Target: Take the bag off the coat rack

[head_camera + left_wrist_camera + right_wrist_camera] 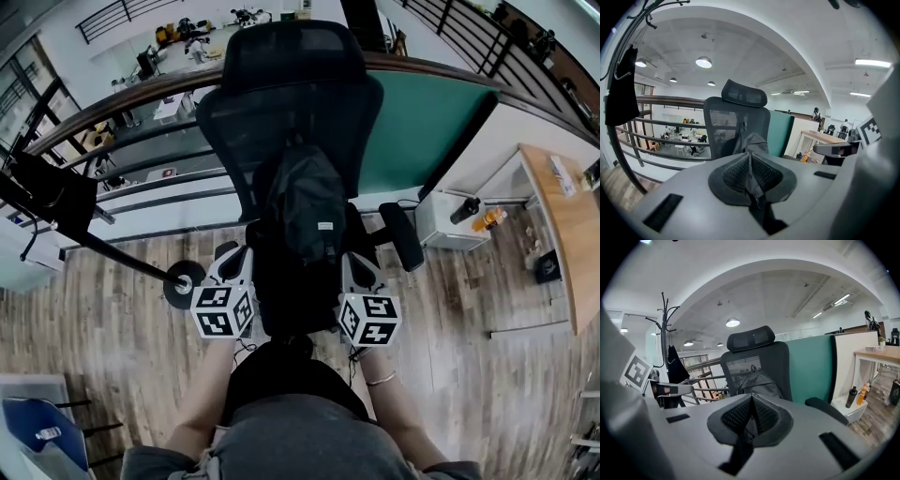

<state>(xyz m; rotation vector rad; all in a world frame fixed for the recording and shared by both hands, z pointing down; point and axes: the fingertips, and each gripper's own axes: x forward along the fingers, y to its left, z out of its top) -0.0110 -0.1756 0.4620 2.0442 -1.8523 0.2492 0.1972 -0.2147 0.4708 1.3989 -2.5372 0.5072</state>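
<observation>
Head view: on wood-plank floor point(94, 319), a black coat rack point(122, 254) stands left; left gripper point(232, 258) and right gripper point(354, 262), both shut tight and empty, flank the black backpack point(305, 211) resting on a black mesh office chair point(281, 84), teal partition point(422, 122) behind.

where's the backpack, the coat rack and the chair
backpack point(305, 202): head view, front panel
coat rack point(183, 284): head view, round base
chair point(286, 56): head view, headrest

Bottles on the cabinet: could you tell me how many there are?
2. A dark bottle and an orange bottle stand side by side on the cabinet; none looks hidden.
</observation>
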